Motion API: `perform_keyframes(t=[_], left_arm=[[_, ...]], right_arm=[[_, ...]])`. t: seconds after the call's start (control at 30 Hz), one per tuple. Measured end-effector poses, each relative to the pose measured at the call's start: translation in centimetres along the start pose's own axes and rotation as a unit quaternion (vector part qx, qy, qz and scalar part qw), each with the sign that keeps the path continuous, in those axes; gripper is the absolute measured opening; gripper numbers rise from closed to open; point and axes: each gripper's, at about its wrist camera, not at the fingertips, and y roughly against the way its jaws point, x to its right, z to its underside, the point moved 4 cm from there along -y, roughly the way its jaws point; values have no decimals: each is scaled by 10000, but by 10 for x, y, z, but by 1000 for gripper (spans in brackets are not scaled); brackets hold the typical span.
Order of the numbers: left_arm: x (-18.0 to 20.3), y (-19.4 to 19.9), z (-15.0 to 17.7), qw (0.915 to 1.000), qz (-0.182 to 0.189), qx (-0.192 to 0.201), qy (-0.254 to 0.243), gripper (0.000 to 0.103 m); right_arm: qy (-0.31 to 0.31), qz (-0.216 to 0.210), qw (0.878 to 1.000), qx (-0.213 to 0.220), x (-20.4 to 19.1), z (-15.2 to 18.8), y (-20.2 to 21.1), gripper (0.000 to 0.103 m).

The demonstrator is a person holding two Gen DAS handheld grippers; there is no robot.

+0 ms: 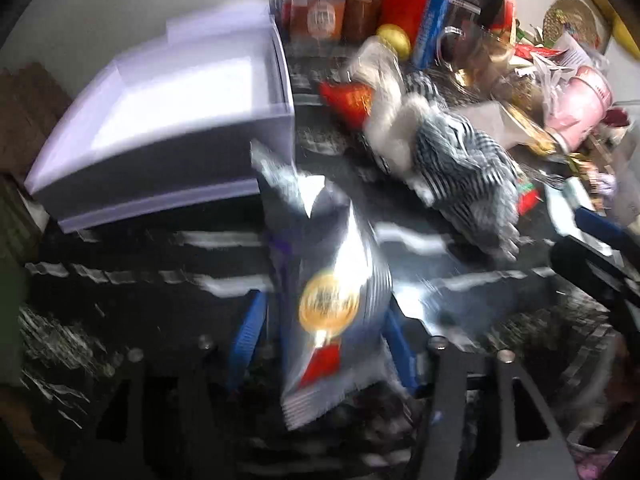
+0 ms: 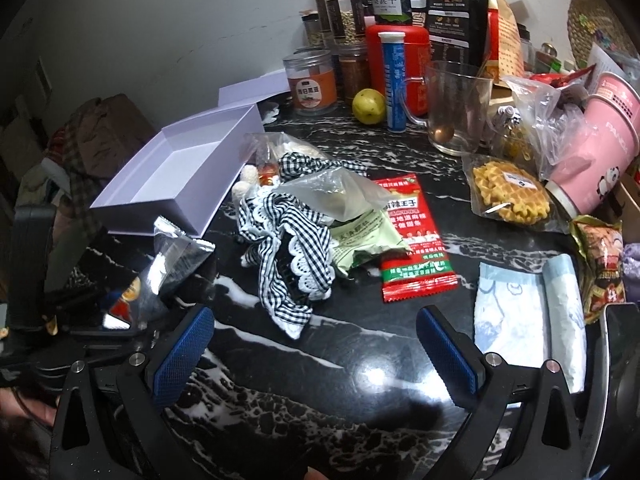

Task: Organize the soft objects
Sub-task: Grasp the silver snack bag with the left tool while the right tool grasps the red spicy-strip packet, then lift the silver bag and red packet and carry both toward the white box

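Left tongs [image 1: 324,344]: blue pads spread to either side of a silver snack packet [image 1: 332,300], which stands between them, just in front of the open lavender box [image 1: 172,120]; blur hides whether the pads touch it. Right tongs [image 2: 308,356]: wide apart, nothing between, over bare black marbled desk [image 2: 352,360]. Checked lace-trimmed cloth [image 2: 288,240] lies heaped right of the box, touching a red sachet [image 2: 416,236].
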Motion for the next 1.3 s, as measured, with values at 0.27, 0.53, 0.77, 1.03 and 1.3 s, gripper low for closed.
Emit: perform_keyframes(t=[0.27,0.53,0.77,1.03,1.3], left_arm=[[-2,0,-10,9988,225,410,121,44],[-6,0,-14,9969,581,480,244,42],[0,12,-26,9951,714,617,300,42],[3,14,-35,9952,685,632,288,42],[7,18,-35,9951,707,655,216,42]], right_arm=[[-142,201,9997,36,16,-6,-1,103],[-250,733,9970,-88,52,-18,-13,81],[35,883,9952,-424,65,-20,-47,75],[336,869,9946,-465,63,-30,-73,54],[357,915,9943,-416,60,-13,-58,47]])
